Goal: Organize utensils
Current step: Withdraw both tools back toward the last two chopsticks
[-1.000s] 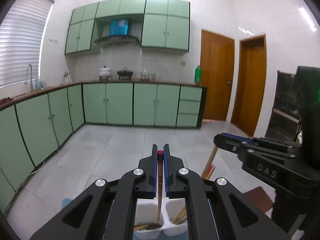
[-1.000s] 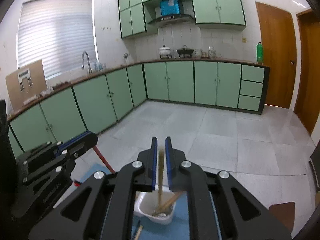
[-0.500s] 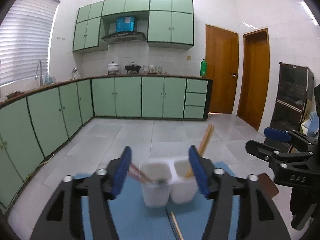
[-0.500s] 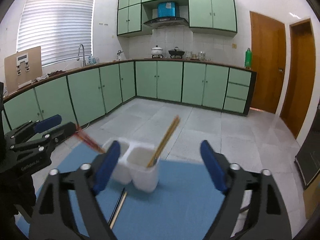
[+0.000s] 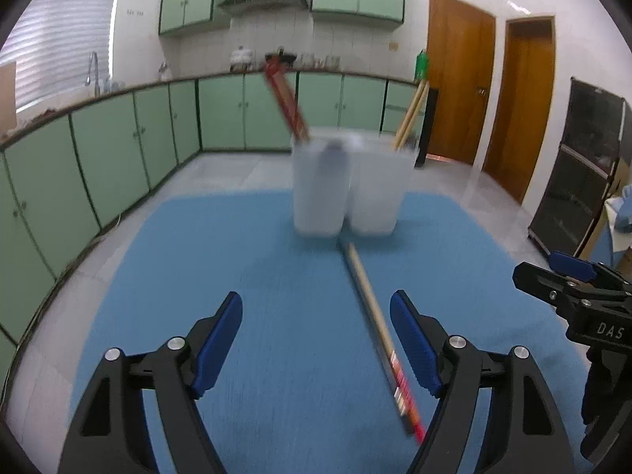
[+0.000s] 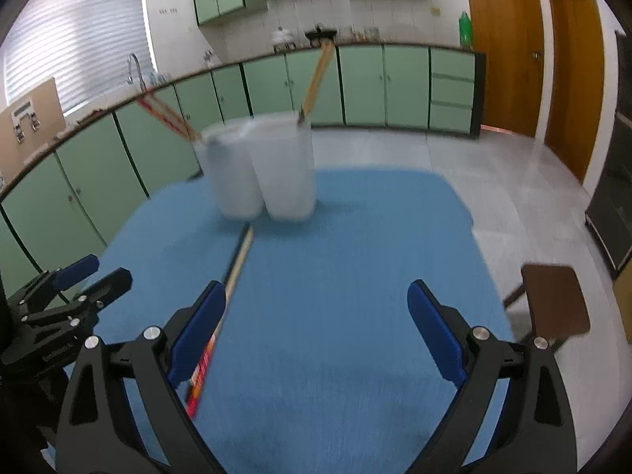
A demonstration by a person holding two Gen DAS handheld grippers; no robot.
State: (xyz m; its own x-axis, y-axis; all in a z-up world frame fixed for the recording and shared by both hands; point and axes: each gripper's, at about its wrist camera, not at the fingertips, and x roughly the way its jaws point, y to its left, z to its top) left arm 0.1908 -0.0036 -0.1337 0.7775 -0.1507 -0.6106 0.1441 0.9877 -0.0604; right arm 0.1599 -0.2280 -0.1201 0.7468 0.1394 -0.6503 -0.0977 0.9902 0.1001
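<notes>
Two white holder cups stand side by side on the blue mat (image 5: 237,276). The left cup (image 5: 320,189) holds red-ended chopsticks (image 5: 286,98); the right cup (image 5: 377,193) holds plain wooden chopsticks (image 5: 410,114). One chopstick (image 5: 375,316) with a red end lies flat on the mat in front of the cups. My left gripper (image 5: 316,339) is open and empty above the mat. My right gripper (image 6: 316,328) is open and empty; the loose chopstick (image 6: 233,276) runs past its left finger. The cups also show in the right wrist view (image 6: 260,170).
The mat covers a table whose edges fall off to a tiled floor. Green kitchen cabinets (image 5: 118,138) line the far wall. A brown stool (image 6: 553,300) stands right of the table. Each gripper shows at the side of the other's view (image 5: 576,296).
Both grippers let go of their chopsticks into the cups, opened wide and pulled back and down toward the near side of the mat. The cups now look farther away.
</notes>
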